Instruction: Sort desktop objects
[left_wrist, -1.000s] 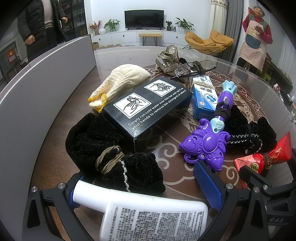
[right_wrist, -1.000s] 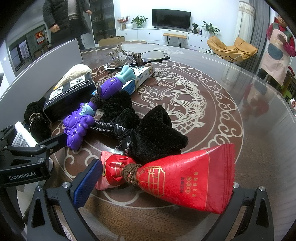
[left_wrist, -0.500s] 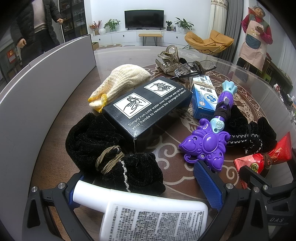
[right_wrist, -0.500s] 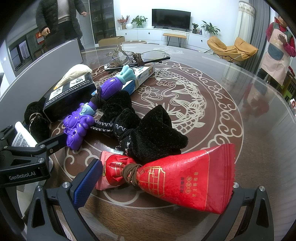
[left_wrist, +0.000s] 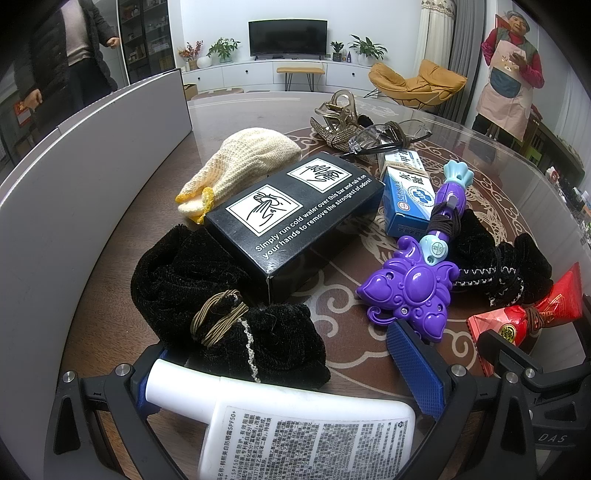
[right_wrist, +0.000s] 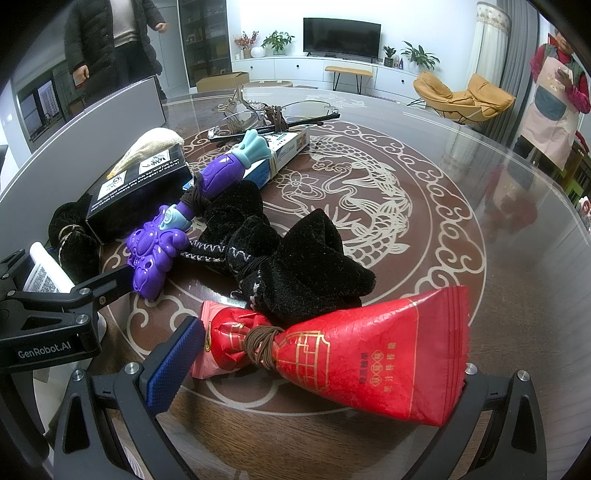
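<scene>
The left gripper (left_wrist: 288, 373) brackets a white sunscreen tube (left_wrist: 295, 424) at the table's (right_wrist: 517, 295) near edge, jaws wide. The right gripper (right_wrist: 325, 358) likewise straddles a red snack packet (right_wrist: 354, 347). Best to close squarely across each body, not the crinkly ends.

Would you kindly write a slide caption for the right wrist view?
Right gripper around a red packet on a cluttered patterned table.
</scene>
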